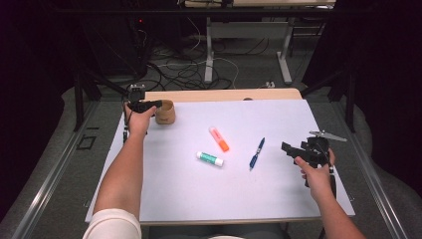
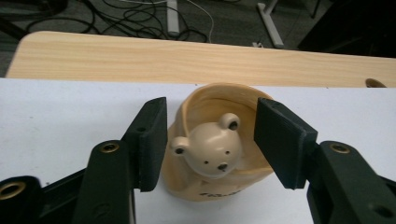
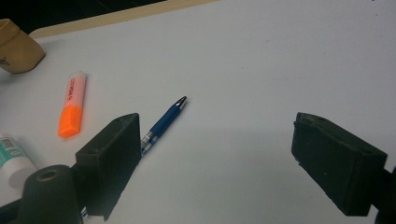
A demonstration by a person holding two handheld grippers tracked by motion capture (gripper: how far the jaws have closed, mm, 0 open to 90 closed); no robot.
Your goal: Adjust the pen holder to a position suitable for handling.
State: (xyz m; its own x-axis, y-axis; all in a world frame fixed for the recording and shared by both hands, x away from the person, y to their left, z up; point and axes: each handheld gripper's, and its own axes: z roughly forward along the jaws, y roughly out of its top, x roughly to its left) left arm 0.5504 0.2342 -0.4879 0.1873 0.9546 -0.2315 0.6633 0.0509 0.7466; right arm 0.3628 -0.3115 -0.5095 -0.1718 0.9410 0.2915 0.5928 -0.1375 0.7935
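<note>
From above, the left gripper (image 1: 149,105) reaches the tan cup (image 1: 164,112). The left gripper view adds a bear face on the cup (image 2: 217,144), between spread, not-yet-pressing jaws. The right gripper (image 1: 293,149) hovers spread beside the blue pen (image 3: 164,123).

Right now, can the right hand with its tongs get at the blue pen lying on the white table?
Probably yes. The right tongs stand wide open with nothing between them, and the blue pen lies on bare white table just ahead of them, apart from the orange highlighter and the glue stick.
</note>
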